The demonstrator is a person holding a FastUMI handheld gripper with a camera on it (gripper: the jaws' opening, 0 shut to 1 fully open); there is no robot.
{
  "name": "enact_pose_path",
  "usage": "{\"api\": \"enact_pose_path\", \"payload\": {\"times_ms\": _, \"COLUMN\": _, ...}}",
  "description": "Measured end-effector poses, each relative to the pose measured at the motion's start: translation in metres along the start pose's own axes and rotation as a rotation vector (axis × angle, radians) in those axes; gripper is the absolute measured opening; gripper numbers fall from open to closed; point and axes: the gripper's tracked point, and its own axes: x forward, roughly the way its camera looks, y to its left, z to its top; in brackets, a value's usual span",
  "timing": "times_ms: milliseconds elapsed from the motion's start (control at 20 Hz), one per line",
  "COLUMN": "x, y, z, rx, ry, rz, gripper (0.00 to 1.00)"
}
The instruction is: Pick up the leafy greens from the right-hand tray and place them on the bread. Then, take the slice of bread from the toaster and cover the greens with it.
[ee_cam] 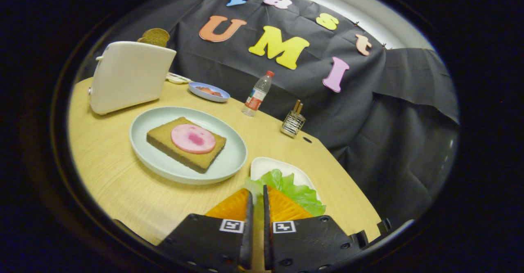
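Two fingers of the gripper (257, 193) stand nearly together, with only a narrow slot between them, and a pale edge of the leafy greens (292, 188) sits in that slot; whether both fingers press on the leaf cannot be told. The greens lie on a small white tray (266, 164), just ahead of and beside the fingertips. Beyond the fingers, a large pale plate (143, 150) carries a brown bread slice (163, 140) topped with a round pink slice of meat (193, 138). Farther back stands a white toaster (129, 76) with a second bread slice (154, 37) protruding from its top. Past the plate sit a small blue dish (208, 92), a plastic bottle (257, 93) and a wire holder (293, 121) with sticks.

All items rest on a light wooden table (106, 183). Black cloth forms the wall behind. The table's far edge runs close behind the bottle and holder. Bare tabletop lies between the tray and the plate.
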Motion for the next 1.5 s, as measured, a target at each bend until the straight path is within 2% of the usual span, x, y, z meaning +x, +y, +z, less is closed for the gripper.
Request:
{"api": "enact_pose_path", "payload": {"times_ms": 50, "x": -0.001, "y": 0.001, "z": -0.001, "rx": 0.004, "ry": 0.007, "rz": 0.008, "gripper": 0.03}}
{"api": "enact_pose_path", "payload": {"times_ms": 150, "x": -0.003, "y": -0.003, "z": 0.002, "rx": 0.018, "ry": 0.003, "rz": 0.022, "gripper": 0.00}}
{"api": "enact_pose_path", "payload": {"times_ms": 400, "x": -0.018, "y": -0.031, "z": 0.043, "rx": 0.097, "ry": -0.073, "rz": 0.034, "gripper": 0.00}}
{"api": "enact_pose_path", "payload": {"times_ms": 600, "x": -0.030, "y": -0.036, "z": 0.081, "rx": 0.234, "ry": -0.116, "rz": 0.101, "gripper": 0.00}}
{"api": "enact_pose_path", "payload": {"times_ms": 1100, "x": -0.054, "y": 0.023, "z": 0.153, "rx": 0.470, "ry": -0.130, "rz": 0.332, "gripper": 0.00}}
{"api": "enact_pose_path", "payload": {"times_ms": 1500, "x": -0.050, "y": 0.096, "z": 0.186, "rx": 0.495, "ry": -0.123, "rz": 0.453, "gripper": 0.00}}
